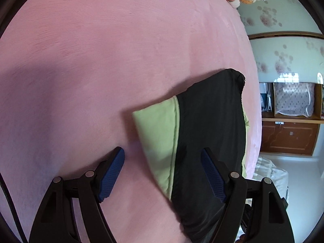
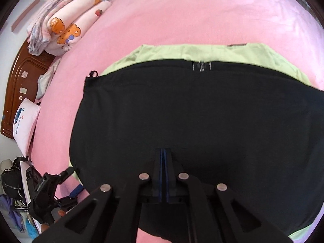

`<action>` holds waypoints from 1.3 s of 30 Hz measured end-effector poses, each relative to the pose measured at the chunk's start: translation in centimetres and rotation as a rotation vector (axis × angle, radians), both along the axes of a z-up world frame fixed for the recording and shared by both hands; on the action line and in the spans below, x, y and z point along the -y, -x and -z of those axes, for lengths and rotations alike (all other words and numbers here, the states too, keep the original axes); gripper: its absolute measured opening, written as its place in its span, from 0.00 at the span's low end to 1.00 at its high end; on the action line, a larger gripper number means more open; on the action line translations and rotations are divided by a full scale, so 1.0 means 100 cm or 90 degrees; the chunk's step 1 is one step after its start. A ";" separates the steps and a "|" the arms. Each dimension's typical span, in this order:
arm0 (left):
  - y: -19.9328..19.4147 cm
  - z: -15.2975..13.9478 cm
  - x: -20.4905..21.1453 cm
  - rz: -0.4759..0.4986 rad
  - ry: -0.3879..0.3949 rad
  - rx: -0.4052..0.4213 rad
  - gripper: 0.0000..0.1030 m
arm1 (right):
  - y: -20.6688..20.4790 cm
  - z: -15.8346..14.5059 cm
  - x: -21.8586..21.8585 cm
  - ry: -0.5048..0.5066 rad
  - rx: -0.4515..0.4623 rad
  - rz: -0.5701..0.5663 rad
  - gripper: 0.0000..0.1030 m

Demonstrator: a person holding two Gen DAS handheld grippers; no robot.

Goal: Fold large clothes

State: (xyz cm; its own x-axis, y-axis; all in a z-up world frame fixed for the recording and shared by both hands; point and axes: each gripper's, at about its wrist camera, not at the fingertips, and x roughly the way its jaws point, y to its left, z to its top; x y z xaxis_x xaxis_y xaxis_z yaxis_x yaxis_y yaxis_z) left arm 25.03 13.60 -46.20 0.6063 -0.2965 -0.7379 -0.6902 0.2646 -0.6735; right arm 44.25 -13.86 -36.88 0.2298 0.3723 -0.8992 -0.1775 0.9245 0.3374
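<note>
The black-and-green garment (image 2: pixel 194 109) lies folded on the pink bed sheet (image 2: pixel 182 16), green edge showing along its far side. The right gripper (image 2: pixel 164 162) hangs over the black cloth, fingers pressed together — whether on fabric, I cannot tell. The left gripper (image 1: pixel 163 174) hovers with fingers apart, straddling the garment's corner. Folded blankets (image 2: pixel 60 20) sit by the headboard (image 2: pixel 18 81).

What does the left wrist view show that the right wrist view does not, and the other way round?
Only the left wrist view shows the wardrobe beside the bed, and the left gripper head-on, jaws wide apart. Only the right wrist view shows the garment's zipper, the wooden headboard, the pillow, and the right gripper with jaws pressed together; whether it pinches fabric I cannot tell. Both show the black and green garment on the pink bedsheet and the folded blankets.
</note>
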 end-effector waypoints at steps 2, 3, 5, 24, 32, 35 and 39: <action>-0.008 0.002 -0.001 0.007 0.000 0.005 0.74 | -0.002 0.007 -0.003 0.006 -0.011 -0.004 0.00; -0.012 0.003 -0.001 0.012 0.001 0.008 0.74 | -0.002 0.010 -0.005 0.010 -0.013 -0.005 0.00; -0.020 0.007 -0.001 0.019 0.001 0.010 0.74 | -0.003 0.014 -0.006 0.011 -0.014 -0.008 0.00; -0.062 0.002 0.009 0.048 -0.043 -0.013 0.73 | 0.002 0.036 0.015 0.029 -0.052 0.039 0.00; -0.066 0.006 0.010 0.036 -0.008 -0.002 0.50 | 0.018 0.038 0.023 0.054 -0.056 0.052 0.00; -0.073 0.006 0.015 0.041 -0.002 0.008 0.26 | 0.024 0.042 0.033 0.019 -0.064 0.081 0.00; -0.079 0.003 0.021 0.044 0.015 0.040 0.12 | 0.024 0.049 0.031 0.023 -0.059 0.084 0.00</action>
